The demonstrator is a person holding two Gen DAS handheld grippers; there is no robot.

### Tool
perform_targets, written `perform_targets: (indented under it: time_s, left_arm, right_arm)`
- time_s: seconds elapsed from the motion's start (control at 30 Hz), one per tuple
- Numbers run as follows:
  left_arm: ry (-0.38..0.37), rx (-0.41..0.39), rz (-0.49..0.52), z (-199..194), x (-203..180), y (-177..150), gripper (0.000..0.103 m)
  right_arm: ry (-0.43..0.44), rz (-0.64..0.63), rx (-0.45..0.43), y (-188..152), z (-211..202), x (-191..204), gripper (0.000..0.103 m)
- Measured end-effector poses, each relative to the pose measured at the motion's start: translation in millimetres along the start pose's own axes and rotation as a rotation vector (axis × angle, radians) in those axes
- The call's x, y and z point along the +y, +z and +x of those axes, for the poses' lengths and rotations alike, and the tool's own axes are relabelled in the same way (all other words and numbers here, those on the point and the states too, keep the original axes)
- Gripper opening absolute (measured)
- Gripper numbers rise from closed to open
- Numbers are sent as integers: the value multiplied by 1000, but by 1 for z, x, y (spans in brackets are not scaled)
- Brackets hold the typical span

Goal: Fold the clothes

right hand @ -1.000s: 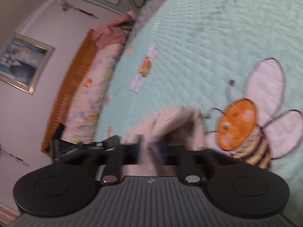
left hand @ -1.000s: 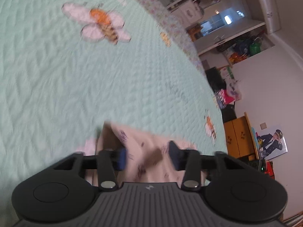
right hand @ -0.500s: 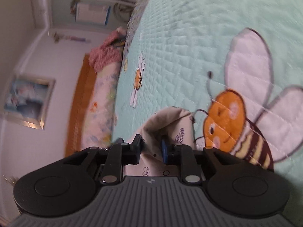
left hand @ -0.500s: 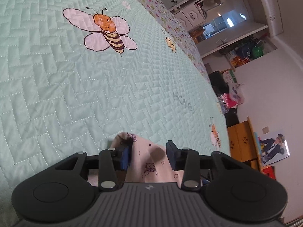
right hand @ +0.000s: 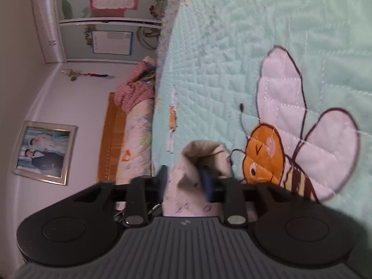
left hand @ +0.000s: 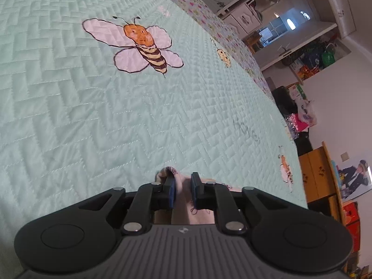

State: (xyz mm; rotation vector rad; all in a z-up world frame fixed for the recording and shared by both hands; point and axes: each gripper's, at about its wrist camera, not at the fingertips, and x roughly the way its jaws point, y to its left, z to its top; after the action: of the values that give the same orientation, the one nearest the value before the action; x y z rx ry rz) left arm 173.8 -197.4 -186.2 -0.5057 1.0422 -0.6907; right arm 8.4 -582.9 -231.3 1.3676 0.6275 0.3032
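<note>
Left gripper [left hand: 182, 191]: jaws closing, narrow, pink printed garment [left hand: 183, 200] between them. Right gripper [right hand: 186, 183]: jaws opening, garment fold [right hand: 200, 155] loose between them. Garment lies on mint quilt [left hand: 93, 116]; bee appliqué [right hand: 286, 148] just beyond.

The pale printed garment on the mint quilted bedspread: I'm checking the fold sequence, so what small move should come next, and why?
Probably draw the right gripper back off the pale printed garment: its jaws are opening with cloth between them. The left gripper is closing on its end, low over the mint quilted bedspread.
</note>
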Motion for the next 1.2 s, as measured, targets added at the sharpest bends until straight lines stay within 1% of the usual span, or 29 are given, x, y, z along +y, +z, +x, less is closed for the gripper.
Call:
perform_targets:
  time_s: [0.03,0.07,0.1,0.13,0.23,0.3,0.37,0.43,0.5,0.57,0.63,0.7,0.73,0.8,0.87,0.97,1.0,1.03,1.07,1.13,1.17,1.2]
  left_arm:
    - [3,-13,0,-8,0,-1,30]
    - [6,-31,2,-18,-1,-3,39]
    - [16,-48,4,-27,-2,-5,45]
    - [32,-63,6,-37,-2,-8,46]
    - [70,-93,-2,-68,-1,-22,47]
    - [91,-105,20,-86,-4,-40,47]
    - [126,-103,100,-99,-15,-64,47]
    - [147,-99,196,-107,-31,-91,47]
    - [139,-80,242,-109,-44,-113,47]
    - [112,-75,236,-108,-50,-128,47]
    - [108,-64,234,-105,-57,-135,47]
    - [115,-71,245,-102,-63,-135,47]
    - [104,-78,243,-101,-66,-131,47]
    - [83,-94,239,-98,-70,-123,49]
    - [75,-123,227,-93,-75,-113,55]
    - [74,-145,218,-82,-78,-103,55]
    - [77,-135,218,-78,-77,-101,56]
    - [77,-119,223,-73,-76,-100,57]
    - [80,-83,238,-65,-73,-101,62]
    - [120,11,251,-44,-63,-104,63]
    - [123,39,250,-38,-58,-105,63]
    - [113,33,247,-39,-57,-104,63]
  right_arm:
    - [-22,-25,-6,-3,-6,6,47]
    - [-45,-54,-12,-7,-12,12,48]
    - [-77,-95,-21,-12,-19,18,49]
    - [-109,-138,-34,-19,-26,24,49]
    - [-154,-261,-52,-46,-50,36,50]
    - [-181,-336,-48,-66,-63,41,50]
    - [-231,-417,-47,-88,-70,46,50]
    - [-298,-494,-68,-106,-74,49,50]
    - [-350,-579,-96,-119,-76,54,50]
    - [-378,-630,-112,-126,-74,59,50]
    - [-378,-628,-123,-127,-74,59,50]
    - [-352,-592,-149,-126,-74,59,50]
    - [-315,-555,-162,-124,-75,57,50]
    - [-205,-447,-179,-118,-77,49,50]
    - [-100,-334,-196,-112,-77,40,50]
    - [47,-173,-219,-103,-77,28,50]
    - [44,-161,-217,-100,-76,25,50]
    - [4,-169,-205,-99,-75,25,50]
    - [-39,-176,-184,-97,-74,24,50]
    - [-137,-180,-82,-97,-66,16,51]
    - [-148,-185,-72,-98,-67,14,51]
    - [-158,-190,-63,-100,-67,12,51]
